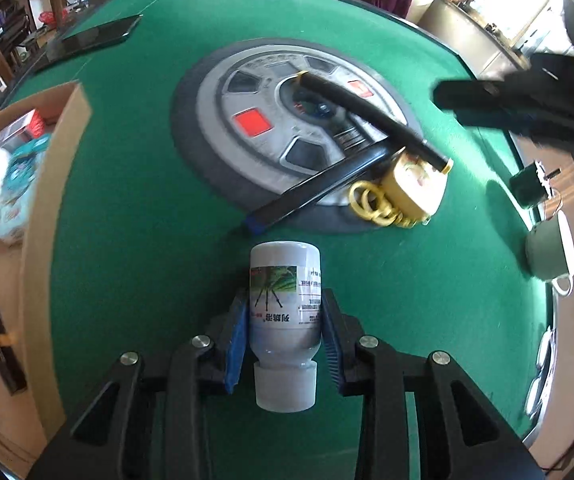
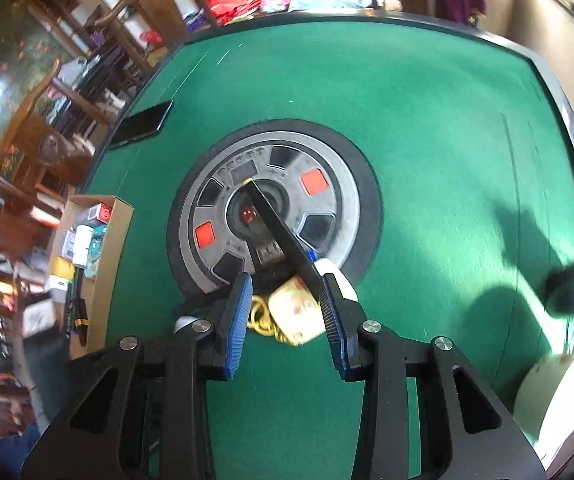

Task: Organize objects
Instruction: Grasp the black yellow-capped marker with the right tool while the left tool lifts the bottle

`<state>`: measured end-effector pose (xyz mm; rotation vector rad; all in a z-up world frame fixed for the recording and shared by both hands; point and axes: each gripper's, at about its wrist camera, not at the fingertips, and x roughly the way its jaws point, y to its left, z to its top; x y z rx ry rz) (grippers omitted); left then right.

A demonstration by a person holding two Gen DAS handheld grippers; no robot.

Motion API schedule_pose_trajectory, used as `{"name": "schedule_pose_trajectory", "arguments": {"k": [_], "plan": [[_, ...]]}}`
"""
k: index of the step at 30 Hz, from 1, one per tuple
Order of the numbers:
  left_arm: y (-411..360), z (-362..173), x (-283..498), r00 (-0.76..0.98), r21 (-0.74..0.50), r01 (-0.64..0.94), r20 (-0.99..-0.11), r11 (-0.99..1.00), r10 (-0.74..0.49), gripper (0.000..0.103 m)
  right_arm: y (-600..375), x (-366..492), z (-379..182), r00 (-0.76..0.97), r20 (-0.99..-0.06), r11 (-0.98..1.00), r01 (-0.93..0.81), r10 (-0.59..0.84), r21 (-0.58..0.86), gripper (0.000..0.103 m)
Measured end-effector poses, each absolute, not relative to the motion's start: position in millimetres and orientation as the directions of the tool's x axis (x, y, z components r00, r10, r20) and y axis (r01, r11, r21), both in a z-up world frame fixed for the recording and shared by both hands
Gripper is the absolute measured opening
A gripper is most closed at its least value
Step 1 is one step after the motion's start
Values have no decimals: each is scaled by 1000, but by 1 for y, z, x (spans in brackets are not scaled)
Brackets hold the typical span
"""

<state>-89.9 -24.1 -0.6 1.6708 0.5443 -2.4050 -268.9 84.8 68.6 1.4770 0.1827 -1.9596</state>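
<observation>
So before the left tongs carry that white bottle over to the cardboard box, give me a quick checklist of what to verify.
1. Grip: left tongs closed on the white bottle, pads against both sides: ok.
2. Bottle lifted off the green table: cannot tell.
3. Bottle cap on: ok.
4. Room in the cardboard box: it already holds several items, free space cannot tell.
5. Right tongs out of the way: open, hovering over the gold padlock away from the box: ok.
6. Path to the box: bare green felt between bottle and box wall: ok.
</observation>
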Motion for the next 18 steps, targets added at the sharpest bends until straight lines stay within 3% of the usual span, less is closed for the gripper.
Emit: {"name": "schedule_pose_trajectory", "arguments": {"k": [16, 17, 18], "plan": [[-39, -2, -59, -356, -157, 328, -934, -931, 32, 34, 12, -302, 16, -102, -972, -701, 709, -210, 76, 35], [-39, -2, -59, -358, -156, 326, -933, -932, 31, 34, 12, -303, 12, -99, -975, -702, 709, -198, 71, 33], [-39, -2, -59, -361, -153, 324, -932, -934, 27, 34, 13, -304, 8, -86, -978, -708, 703, -189, 75, 24]]}}
